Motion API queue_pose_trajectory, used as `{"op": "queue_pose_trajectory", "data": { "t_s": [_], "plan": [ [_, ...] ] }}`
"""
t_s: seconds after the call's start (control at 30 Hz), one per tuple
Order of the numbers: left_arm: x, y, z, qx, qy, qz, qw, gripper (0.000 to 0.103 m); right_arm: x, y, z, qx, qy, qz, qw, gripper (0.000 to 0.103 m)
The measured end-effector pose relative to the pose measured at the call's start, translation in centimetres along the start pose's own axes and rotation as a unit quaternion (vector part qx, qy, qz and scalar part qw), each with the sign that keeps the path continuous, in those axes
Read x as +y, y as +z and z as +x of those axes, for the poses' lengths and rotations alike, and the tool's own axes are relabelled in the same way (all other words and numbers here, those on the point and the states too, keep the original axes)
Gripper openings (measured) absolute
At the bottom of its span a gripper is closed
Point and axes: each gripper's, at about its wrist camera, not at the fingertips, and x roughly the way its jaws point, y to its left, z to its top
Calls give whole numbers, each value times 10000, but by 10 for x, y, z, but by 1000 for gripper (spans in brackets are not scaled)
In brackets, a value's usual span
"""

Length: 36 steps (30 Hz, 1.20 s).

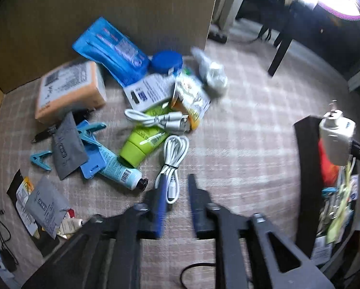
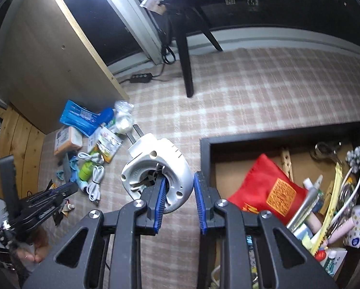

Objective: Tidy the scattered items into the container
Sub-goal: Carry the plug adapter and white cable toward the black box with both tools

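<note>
Right wrist view: right gripper (image 2: 180,193) is pinching the white plug-in device (image 2: 155,168), hanging just at 9 o'clock of the black container (image 2: 205,154). Left gripper (image 1: 177,200) is gaping empty, white cable (image 1: 173,161) at its 12 o'clock.

This looked like a lived-in room at home. A pink-and-white checked carpet (image 2: 252,91) covered the floor, with dark wooden chair legs (image 2: 187,60) standing on it at upper centre and a power strip (image 2: 141,78) by the skirting board. At left, a wooden cabinet panel (image 2: 47,55) rose above scattered toiletries and charging cables (image 1: 172,154).
</note>
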Motion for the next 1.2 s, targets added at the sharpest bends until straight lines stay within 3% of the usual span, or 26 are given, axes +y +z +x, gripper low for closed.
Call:
{"op": "queue_pose_trajectory", "data": {
  "t_s": [0.5, 0.57, 0.63, 0.73, 0.9, 1.2],
  "plan": [
    [-4, 11, 50, 291, 399, 379, 9981, 34, -27, -12, -6, 4, -30, 258, 9997, 23],
    [0, 11, 49, 227, 374, 353, 9984, 31, -28, -13, -6, 9, -39, 263, 9996, 23],
    [4, 11, 46, 253, 374, 300, 9985, 18, -29, -14, -6, 12, -43, 256, 9997, 23],
    [7, 9, 37, 232, 384, 231, 9987, 18, -30, -14, -6, 19, -54, 272, 9996, 23],
    [-7, -4, 0, 56, 48, 226, 9997, 18, -36, -16, -14, -28, -40, 308, 9995, 23],
    [-99, -8, -75, -460, -644, 937, 9925, 18, -87, -27, -54, -256, -390, 636, 9969, 23]
  ]
}}
